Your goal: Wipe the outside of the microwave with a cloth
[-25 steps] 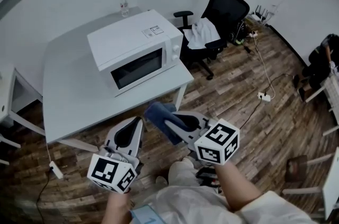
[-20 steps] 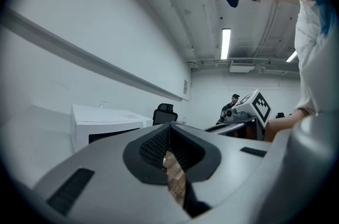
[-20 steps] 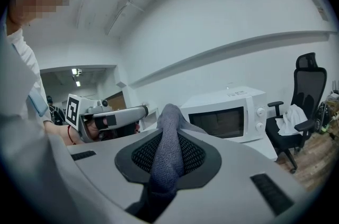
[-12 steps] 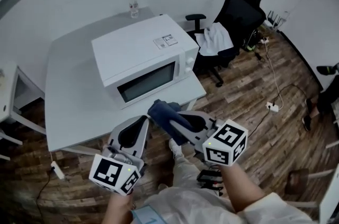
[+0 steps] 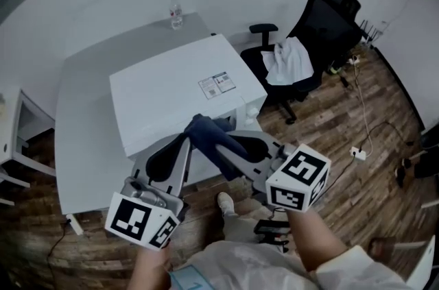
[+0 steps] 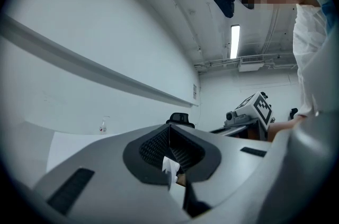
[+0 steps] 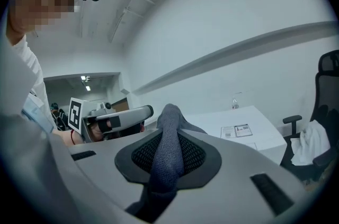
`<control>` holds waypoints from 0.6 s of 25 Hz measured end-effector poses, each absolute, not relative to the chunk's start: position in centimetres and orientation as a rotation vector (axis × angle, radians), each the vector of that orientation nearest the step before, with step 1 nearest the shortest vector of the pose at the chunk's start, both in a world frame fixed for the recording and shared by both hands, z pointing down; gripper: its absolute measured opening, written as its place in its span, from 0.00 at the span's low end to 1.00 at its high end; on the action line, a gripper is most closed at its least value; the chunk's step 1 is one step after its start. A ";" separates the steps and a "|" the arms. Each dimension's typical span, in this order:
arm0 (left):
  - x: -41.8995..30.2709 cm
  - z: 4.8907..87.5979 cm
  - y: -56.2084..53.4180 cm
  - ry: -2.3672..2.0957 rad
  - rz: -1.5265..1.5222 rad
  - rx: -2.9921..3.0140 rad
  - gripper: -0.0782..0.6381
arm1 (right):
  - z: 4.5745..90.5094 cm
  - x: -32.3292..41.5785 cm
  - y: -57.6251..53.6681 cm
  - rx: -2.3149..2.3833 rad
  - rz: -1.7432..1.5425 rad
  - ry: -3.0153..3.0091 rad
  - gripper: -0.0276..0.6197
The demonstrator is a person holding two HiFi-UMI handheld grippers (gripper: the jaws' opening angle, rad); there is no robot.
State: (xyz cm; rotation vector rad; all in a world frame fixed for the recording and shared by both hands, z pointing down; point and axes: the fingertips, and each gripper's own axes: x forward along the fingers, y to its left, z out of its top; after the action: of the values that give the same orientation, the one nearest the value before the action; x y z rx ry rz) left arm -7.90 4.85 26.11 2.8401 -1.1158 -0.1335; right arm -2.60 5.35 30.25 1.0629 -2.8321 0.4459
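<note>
The white microwave (image 5: 171, 98) stands on a pale grey table (image 5: 82, 138); the head view looks down on its top, which bears two labels (image 5: 218, 83). My right gripper (image 5: 219, 143) is shut on a folded dark blue cloth (image 5: 203, 127), whose end sticks out past the fingertips over the microwave's front edge. The right gripper view shows the cloth (image 7: 168, 151) pinched between the jaws, with the microwave's top (image 7: 241, 123) beyond. My left gripper (image 5: 182, 140) hovers just left of the cloth, jaws shut (image 6: 169, 130) and holding nothing I can make out. The microwave's front is hidden behind both grippers.
A small clear bottle (image 5: 176, 13) stands at the table's far edge. A black office chair (image 5: 322, 28) with a white garment (image 5: 288, 62) is to the right. A power strip and cable (image 5: 358, 153) lie on the wooden floor. A second table (image 5: 10, 124) is at the left.
Both grippers have moved forward and up together to the microwave's front edge. The cloth stays in the right gripper. The microwave's door has gone out of sight behind the grippers.
</note>
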 end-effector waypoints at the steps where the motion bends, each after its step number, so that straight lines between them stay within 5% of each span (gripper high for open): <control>1: -7.6 25.7 3.8 -1.129 -0.133 2.841 0.12 | 29.8 -2.3 4.3 1.063 0.441 -2.833 0.15; 15: -5.2 24.7 -8.6 -1.335 -0.014 2.773 0.12 | 29.6 3.4 -12.5 1.185 0.465 -2.647 0.15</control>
State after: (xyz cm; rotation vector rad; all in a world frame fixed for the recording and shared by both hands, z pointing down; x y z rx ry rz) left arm -5.22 -8.64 24.73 2.7732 -1.3350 -0.0142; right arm 3.36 -12.53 29.64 1.1847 -2.6475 0.4650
